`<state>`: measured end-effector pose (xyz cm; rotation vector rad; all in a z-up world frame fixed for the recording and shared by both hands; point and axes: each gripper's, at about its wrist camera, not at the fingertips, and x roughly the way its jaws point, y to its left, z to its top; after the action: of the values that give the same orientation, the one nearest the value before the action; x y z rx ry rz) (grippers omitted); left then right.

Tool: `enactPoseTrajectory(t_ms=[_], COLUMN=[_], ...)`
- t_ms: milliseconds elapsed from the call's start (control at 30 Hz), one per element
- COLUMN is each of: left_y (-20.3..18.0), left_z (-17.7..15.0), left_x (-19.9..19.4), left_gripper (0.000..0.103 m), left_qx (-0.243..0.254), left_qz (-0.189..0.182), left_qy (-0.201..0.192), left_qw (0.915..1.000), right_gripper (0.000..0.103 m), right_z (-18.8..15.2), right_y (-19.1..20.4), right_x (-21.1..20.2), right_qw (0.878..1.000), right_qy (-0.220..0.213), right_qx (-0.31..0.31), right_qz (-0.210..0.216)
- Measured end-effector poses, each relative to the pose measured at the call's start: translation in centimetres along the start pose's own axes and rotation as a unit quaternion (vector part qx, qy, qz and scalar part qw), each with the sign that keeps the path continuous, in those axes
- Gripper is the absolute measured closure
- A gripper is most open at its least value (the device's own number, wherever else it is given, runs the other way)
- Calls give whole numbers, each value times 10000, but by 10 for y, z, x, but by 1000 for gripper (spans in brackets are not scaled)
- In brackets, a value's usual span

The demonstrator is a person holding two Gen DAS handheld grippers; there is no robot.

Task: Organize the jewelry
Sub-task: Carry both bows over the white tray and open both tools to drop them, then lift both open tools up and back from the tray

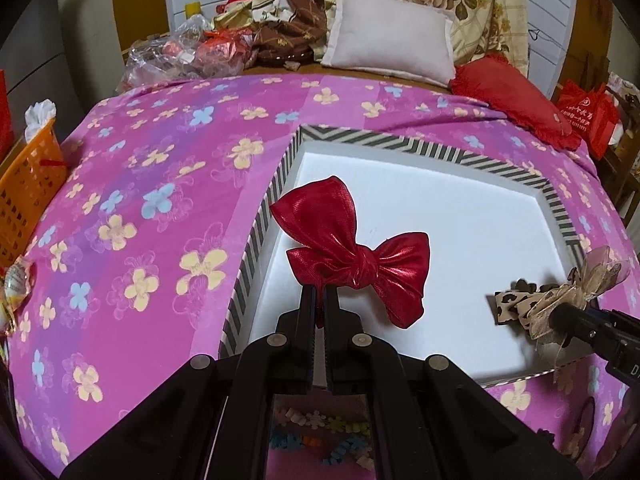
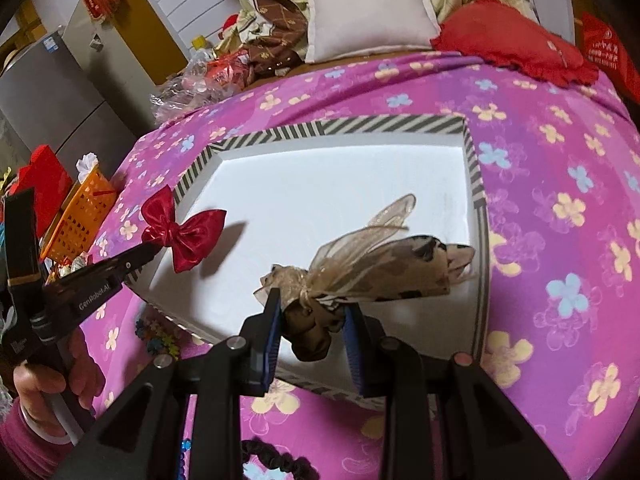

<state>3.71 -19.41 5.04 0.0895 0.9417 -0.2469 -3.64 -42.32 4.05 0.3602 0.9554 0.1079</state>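
Note:
My left gripper [image 1: 319, 294] is shut on a shiny red bow [image 1: 352, 252] and holds it above the left part of a white tray with a striped rim [image 1: 400, 142]. The red bow [image 2: 182, 232] and left gripper [image 2: 154, 249] also show in the right wrist view. My right gripper [image 2: 312, 308] is shut on a leopard-print bow with sheer beige ribbon [image 2: 372, 264], held above the tray's [image 2: 332, 126] near side. That bow [image 1: 552, 300] and the right gripper [image 1: 560, 316] appear at the right in the left wrist view.
The tray lies on a pink flowered bedspread [image 1: 160, 208]. An orange basket [image 1: 28, 196] stands at the left edge. A white pillow [image 1: 390, 42] and red cushion [image 1: 516, 100] lie at the back. A colourful bead string [image 1: 320, 428] and a dark scrunchie [image 2: 276, 462] lie near me.

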Motion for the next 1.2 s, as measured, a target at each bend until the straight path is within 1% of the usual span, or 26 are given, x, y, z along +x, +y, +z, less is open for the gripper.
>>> enactPoseTrajectory(t_ms=[167, 233, 300, 333, 400, 433, 467, 533, 600, 733, 833, 967, 1200], left_y=[2, 3, 6, 7, 9, 11, 12, 15, 16, 18, 16, 15, 12], left_z=[-3, -3, -4, -5, -5, -6, -7, -8, -9, -16, -24, -38, -64], left_x=[9, 10, 9, 8, 6, 3, 2, -4, -10, -30, -47, -67, -92], left_gripper=[103, 103, 103, 103, 103, 99, 96, 83, 80, 80, 80, 80, 80], left_qx=[-25, -62, -136, -155, -215, -283, -335, -471, -491, -505, -420, -402, -365], left_qz=[55, 52, 17, 17, -37, -110, -150, -225, -249, -232, -130, -102, -55], left_qy=[122, 158, 174, 175, 169, 153, 141, 120, 85, -40, -198, -309, -365], left_qw=[9999, 9998, 9998, 9997, 9996, 9994, 9992, 9986, 9984, 9984, 9988, 9987, 9987], right_gripper=[68, 63, 62, 58, 46, 35, 34, 34, 34, 34, 34, 34, 34], right_z=[0, -1, -2, -3, -6, -7, -9, -13, -17, -28, -38, -58, -86], right_y=[-7, -11, -12, -12, -9, -9, -7, -5, -4, 0, 5, 13, 26], right_x=[12, 12, 9, 6, -1, -4, -9, -17, -26, -46, -62, -80, -104], right_qw=[9998, 9994, 9992, 9992, 9993, 9994, 9995, 9996, 9997, 9997, 9995, 9989, 9975], right_qy=[174, 235, 240, 229, 193, 173, 140, 104, 54, -107, -252, -403, -615], right_qx=[110, 236, 322, 339, 330, 307, 260, 191, 158, 117, 66, 24, -61], right_qz=[-73, -53, 21, 49, -14, -75, -120, -157, -179, -195, -176, -219, -337])
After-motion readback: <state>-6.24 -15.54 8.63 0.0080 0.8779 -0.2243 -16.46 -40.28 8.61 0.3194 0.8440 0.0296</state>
